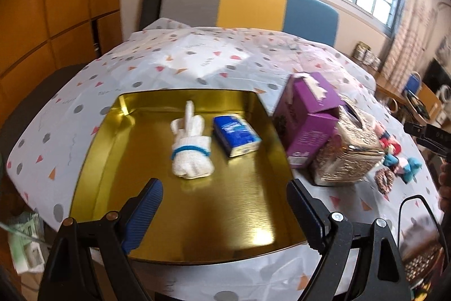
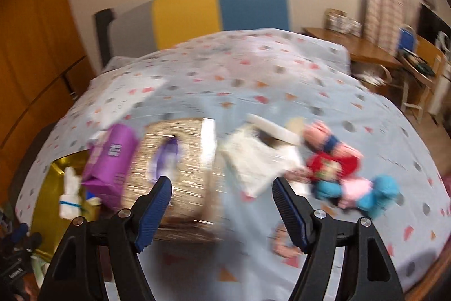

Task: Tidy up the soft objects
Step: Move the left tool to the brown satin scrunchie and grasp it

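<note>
My gold tray (image 1: 93, 160) already holds the rolled white gloves (image 1: 189, 148) and tissue pack (image 1: 235, 140). Right of it, past the glitter box (image 2: 174, 160), lies the plush doll (image 2: 352, 182). Both the left gripper (image 1: 222, 213) and right gripper (image 2: 221, 210) gape, empty; reaching blurred, I may clip that box.

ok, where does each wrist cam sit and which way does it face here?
Left wrist: on the left gripper, angled down at the gold tray holding a white glove and tissue pack; own open jaws show.
Right wrist: on the right gripper, angled down, blurred, toward the woven box and plush toy; own open jaws show.
Shared: tray, glove, purple box, woven box, toy.
</note>
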`<state>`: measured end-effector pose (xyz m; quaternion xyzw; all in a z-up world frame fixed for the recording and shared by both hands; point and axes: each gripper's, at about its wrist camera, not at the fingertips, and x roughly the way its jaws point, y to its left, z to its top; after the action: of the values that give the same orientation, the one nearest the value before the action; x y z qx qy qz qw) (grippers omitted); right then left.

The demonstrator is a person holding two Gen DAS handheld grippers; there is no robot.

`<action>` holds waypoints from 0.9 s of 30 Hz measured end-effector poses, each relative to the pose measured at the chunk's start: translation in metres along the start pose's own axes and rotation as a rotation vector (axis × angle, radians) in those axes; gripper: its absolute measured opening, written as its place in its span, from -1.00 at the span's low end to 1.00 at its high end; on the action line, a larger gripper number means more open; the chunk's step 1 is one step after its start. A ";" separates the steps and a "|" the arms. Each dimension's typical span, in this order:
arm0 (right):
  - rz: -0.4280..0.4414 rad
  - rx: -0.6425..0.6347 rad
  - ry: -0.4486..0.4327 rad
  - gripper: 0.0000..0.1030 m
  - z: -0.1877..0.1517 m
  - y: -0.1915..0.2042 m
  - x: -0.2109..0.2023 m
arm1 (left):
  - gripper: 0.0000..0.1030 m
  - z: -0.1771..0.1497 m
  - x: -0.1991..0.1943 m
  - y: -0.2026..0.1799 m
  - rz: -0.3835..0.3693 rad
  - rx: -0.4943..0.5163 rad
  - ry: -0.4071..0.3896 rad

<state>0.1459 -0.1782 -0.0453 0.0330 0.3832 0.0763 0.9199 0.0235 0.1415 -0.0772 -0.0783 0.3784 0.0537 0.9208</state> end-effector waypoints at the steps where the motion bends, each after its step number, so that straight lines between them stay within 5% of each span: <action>1: -0.013 0.017 0.002 0.46 -0.002 -0.010 -0.001 | 0.74 0.001 0.001 -0.007 -0.014 0.019 0.001; 10: -0.155 0.344 -0.038 0.47 -0.015 -0.129 -0.018 | 0.73 0.002 0.014 -0.077 -0.208 0.214 0.066; 16: -0.192 0.461 -0.036 0.47 -0.028 -0.166 -0.010 | 0.41 0.000 0.030 -0.145 -0.343 0.358 0.127; 21: -0.144 0.501 -0.055 0.47 -0.033 -0.179 -0.014 | 0.08 -0.007 0.046 -0.208 -0.449 0.459 0.182; 27: -0.035 0.606 -0.103 0.47 -0.043 -0.197 -0.021 | 0.05 -0.013 0.078 -0.276 -0.488 0.513 0.260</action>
<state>0.1237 -0.3757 -0.0842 0.3030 0.3416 -0.0590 0.8877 0.1135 -0.1289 -0.1123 0.0607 0.4636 -0.2743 0.8403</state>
